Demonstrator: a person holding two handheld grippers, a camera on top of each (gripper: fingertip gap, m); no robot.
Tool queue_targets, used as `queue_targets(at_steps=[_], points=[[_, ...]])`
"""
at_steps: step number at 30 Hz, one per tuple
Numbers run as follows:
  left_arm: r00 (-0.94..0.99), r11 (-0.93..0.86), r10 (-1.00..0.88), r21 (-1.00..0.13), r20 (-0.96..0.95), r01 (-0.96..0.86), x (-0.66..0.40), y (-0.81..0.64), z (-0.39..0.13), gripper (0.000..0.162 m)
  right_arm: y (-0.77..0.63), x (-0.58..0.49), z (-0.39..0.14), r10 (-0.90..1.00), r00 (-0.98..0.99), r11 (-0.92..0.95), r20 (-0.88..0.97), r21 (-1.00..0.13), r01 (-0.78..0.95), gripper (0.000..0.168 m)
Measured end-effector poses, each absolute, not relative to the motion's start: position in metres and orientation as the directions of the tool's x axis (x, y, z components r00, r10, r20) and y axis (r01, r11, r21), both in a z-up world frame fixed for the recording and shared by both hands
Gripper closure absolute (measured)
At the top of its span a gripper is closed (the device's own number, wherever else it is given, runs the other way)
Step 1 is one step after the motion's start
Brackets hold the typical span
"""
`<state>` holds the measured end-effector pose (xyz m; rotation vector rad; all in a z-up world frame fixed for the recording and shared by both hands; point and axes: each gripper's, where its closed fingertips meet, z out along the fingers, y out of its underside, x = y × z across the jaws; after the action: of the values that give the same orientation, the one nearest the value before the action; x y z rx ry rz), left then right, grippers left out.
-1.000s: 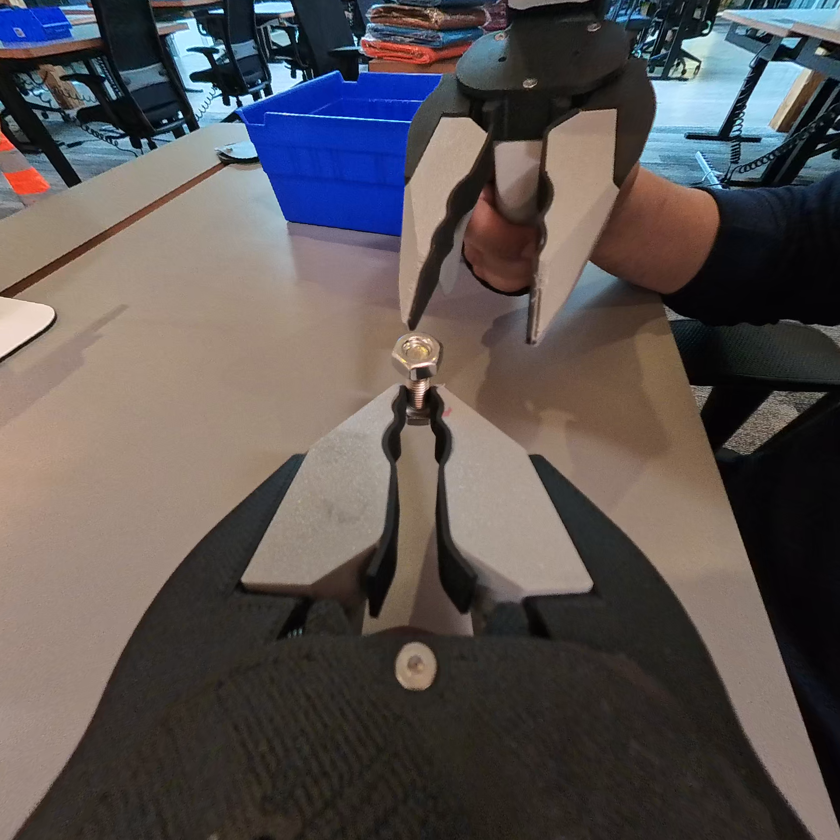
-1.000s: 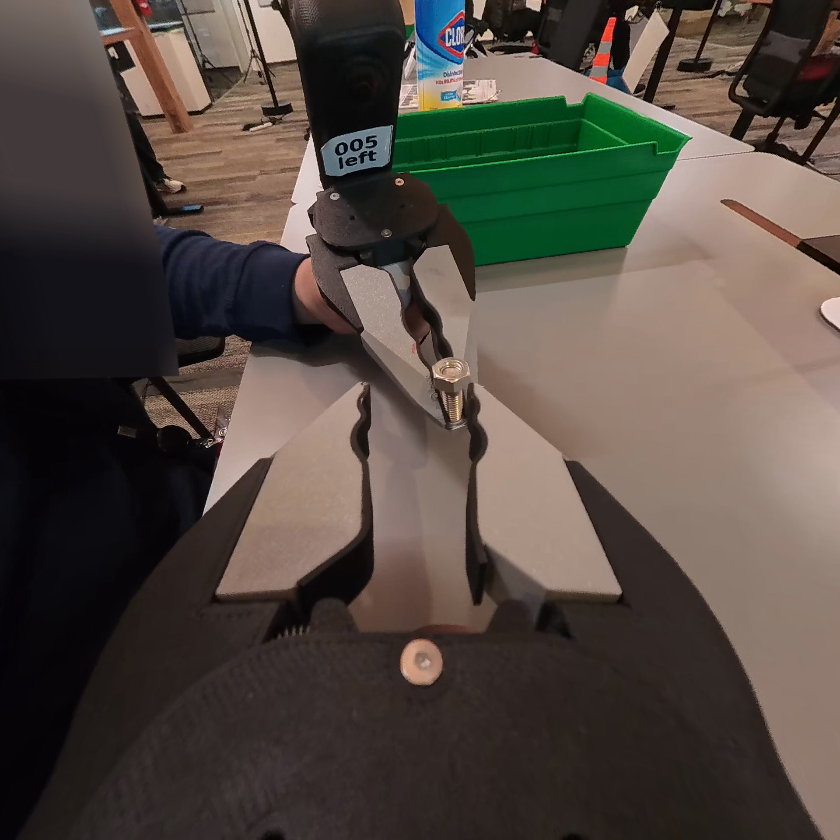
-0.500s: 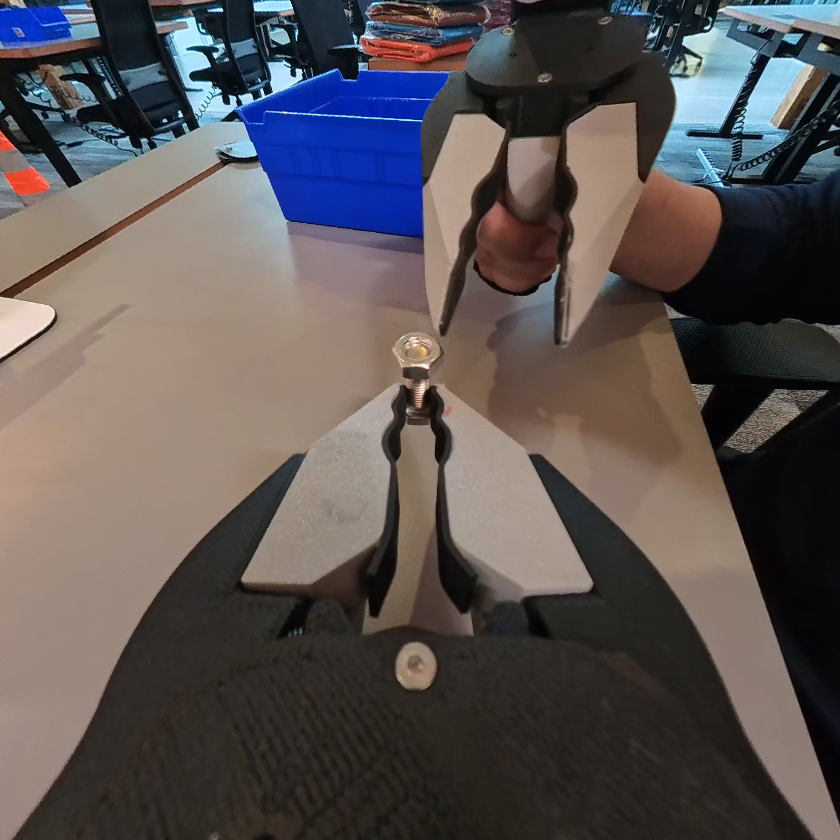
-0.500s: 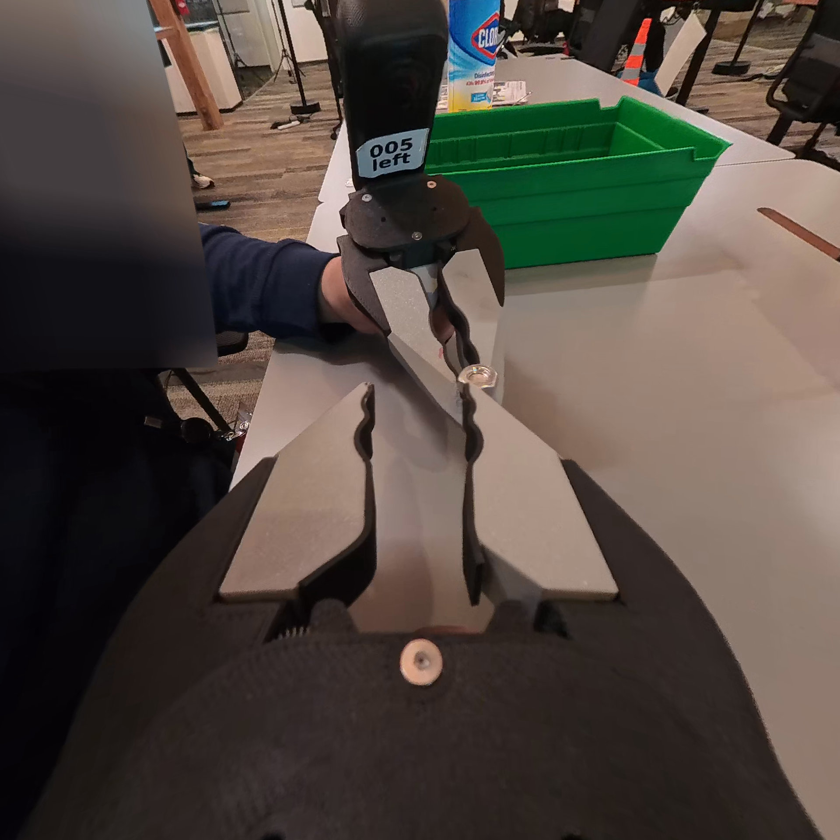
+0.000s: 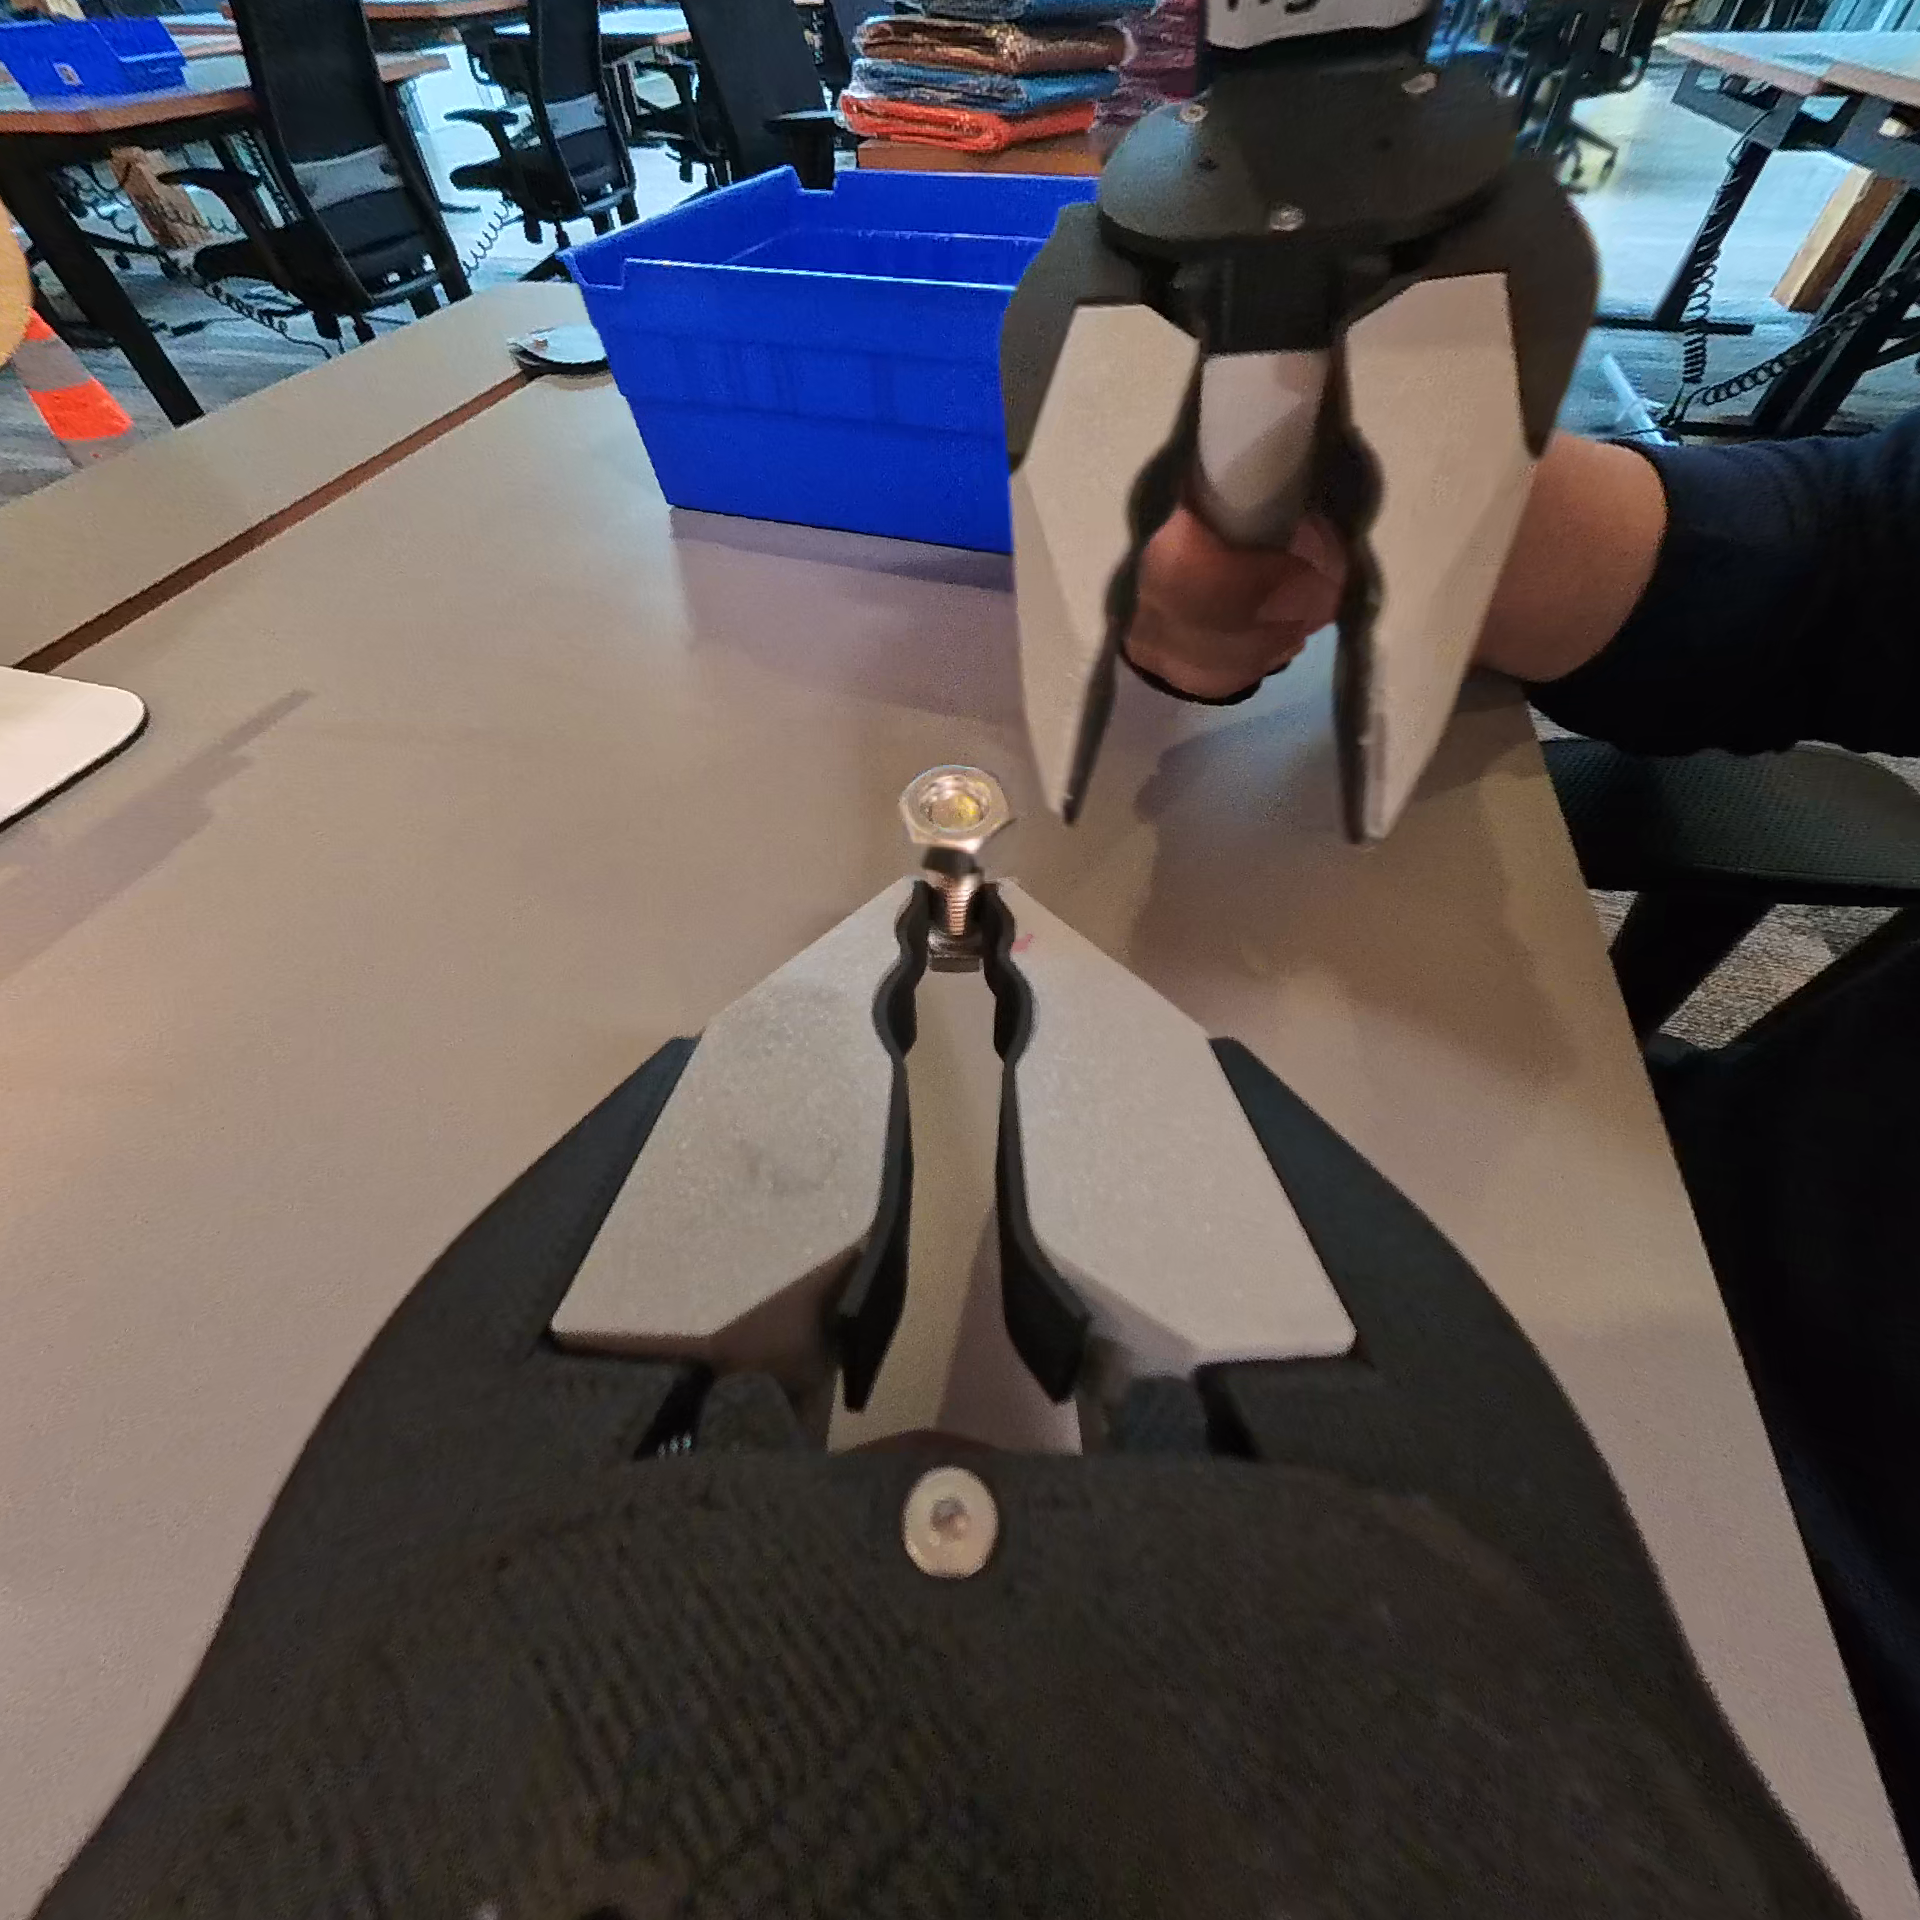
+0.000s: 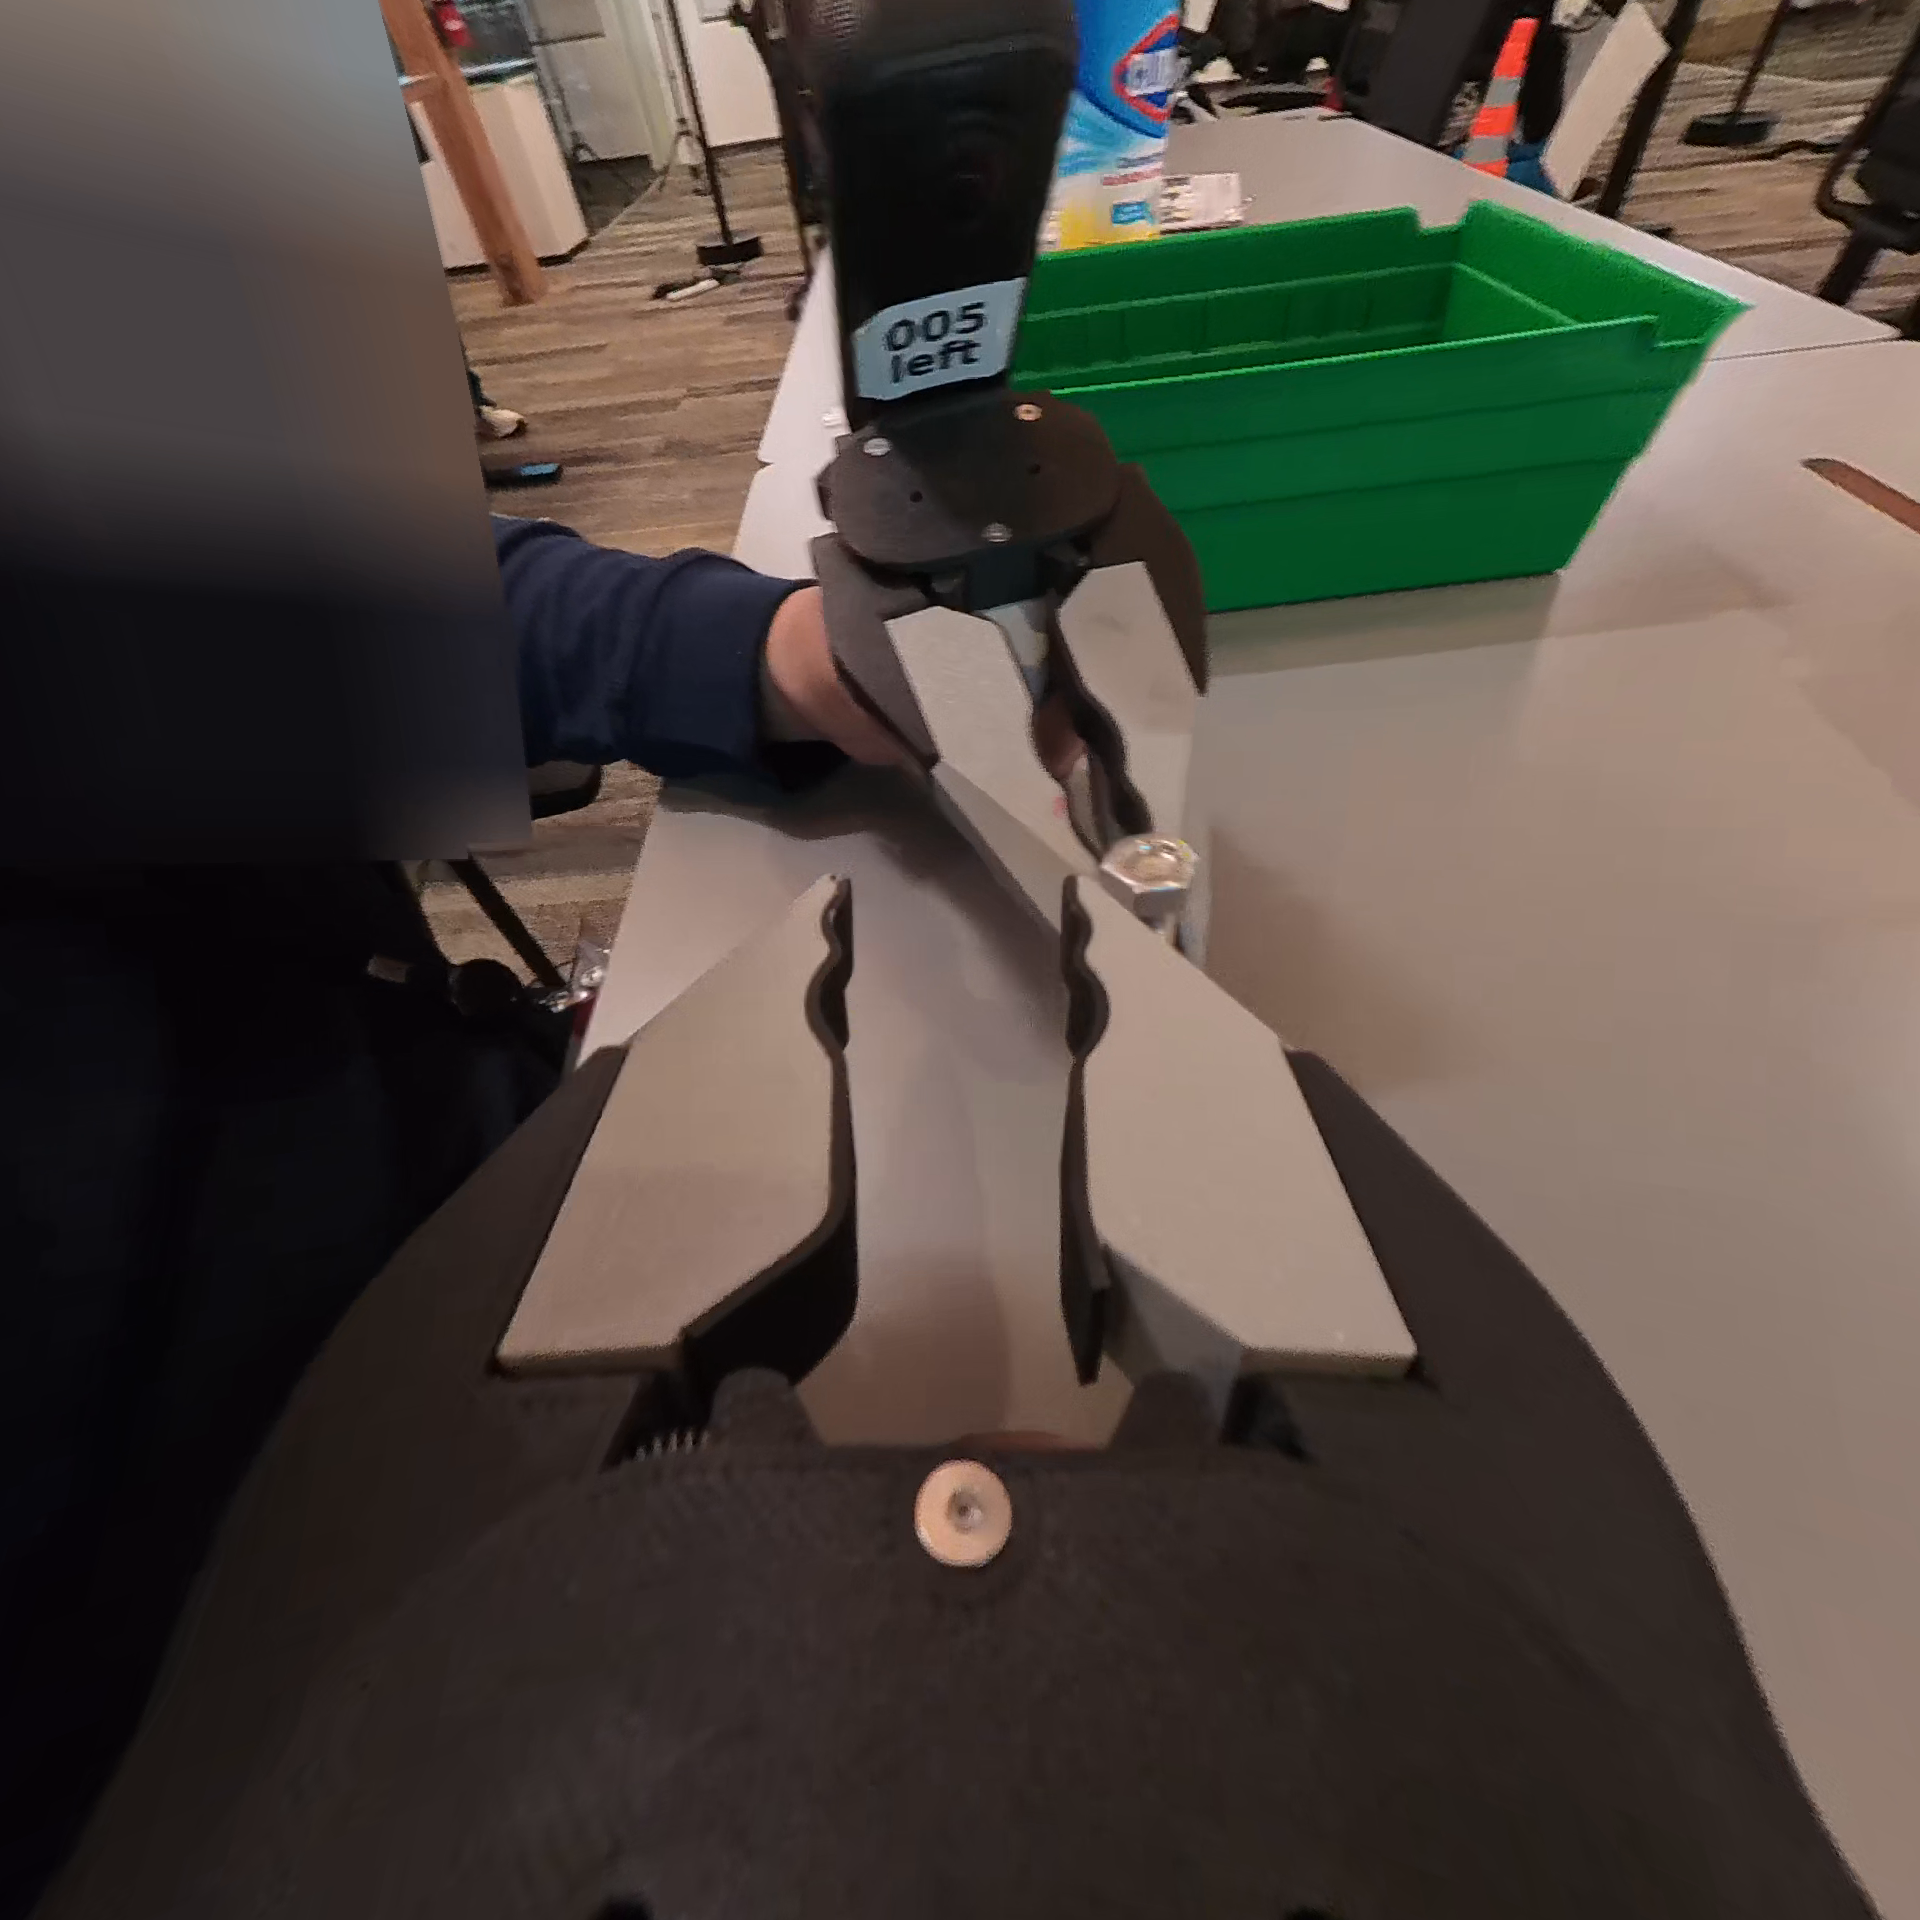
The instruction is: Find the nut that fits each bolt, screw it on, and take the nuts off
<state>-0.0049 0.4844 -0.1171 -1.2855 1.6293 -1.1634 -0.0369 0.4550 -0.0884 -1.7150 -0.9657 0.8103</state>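
My left gripper [image 5: 952,914] is shut on a silver bolt [image 5: 950,896] and holds it upright just above the grey table [image 5: 520,727]. A hex nut [image 5: 954,812] sits on the bolt's top end. My right gripper [image 5: 1210,821] is open and empty, up and to the right of the nut, apart from it. In the right wrist view my right gripper [image 6: 954,899] has its jaws apart. There the nut [image 6: 1148,864] lies just past its right fingertip, with the left gripper [image 6: 1151,925] around the bolt below it.
A blue bin [image 5: 831,416] stands at the back of the table in the left wrist view. A green bin [image 6: 1351,447] and a cleaner bottle [image 6: 1127,104] stand behind the left gripper. A white object [image 5: 52,738] lies at the left edge. The table edge [image 5: 1621,1039] runs along the right.
My right gripper has drawn away from the nut, to the right, staying open. The left gripper and the bolt have not moved.
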Motion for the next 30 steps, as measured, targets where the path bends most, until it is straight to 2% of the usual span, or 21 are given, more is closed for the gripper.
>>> queue_targets(at_steps=[4,15,22,26,30], points=[[-0.223,0.092,-0.975,-0.948,-0.023,-0.306,-0.004,0.483,-0.119,0.155,0.454,-0.041,-0.093,0.887,0.459,-0.205,-0.059,-0.939,0.276,0.131],[-0.227,0.093,-0.974,-0.947,-0.022,-0.307,-0.004,0.482,-0.119,0.155,0.474,-0.014,-0.086,0.819,0.57,-0.226,-0.067,-0.95,0.214,0.129],[-0.232,0.097,-0.972,-0.947,-0.025,-0.306,-0.004,0.481,-0.119,0.155,0.467,-0.022,-0.087,0.847,0.526,-0.225,-0.079,-0.949,0.219,0.128],[-0.227,0.094,-0.974,-0.948,-0.023,-0.303,-0.004,0.482,-0.118,0.155,0.456,-0.03,-0.088,0.882,0.464,-0.216,-0.084,-0.947,0.239,0.136],[-0.228,0.097,-0.973,-0.947,-0.026,-0.306,-0.004,0.482,-0.119,0.155,0.464,-0.025,-0.089,0.857,0.511,-0.223,-0.074,-0.945,0.238,0.132]])
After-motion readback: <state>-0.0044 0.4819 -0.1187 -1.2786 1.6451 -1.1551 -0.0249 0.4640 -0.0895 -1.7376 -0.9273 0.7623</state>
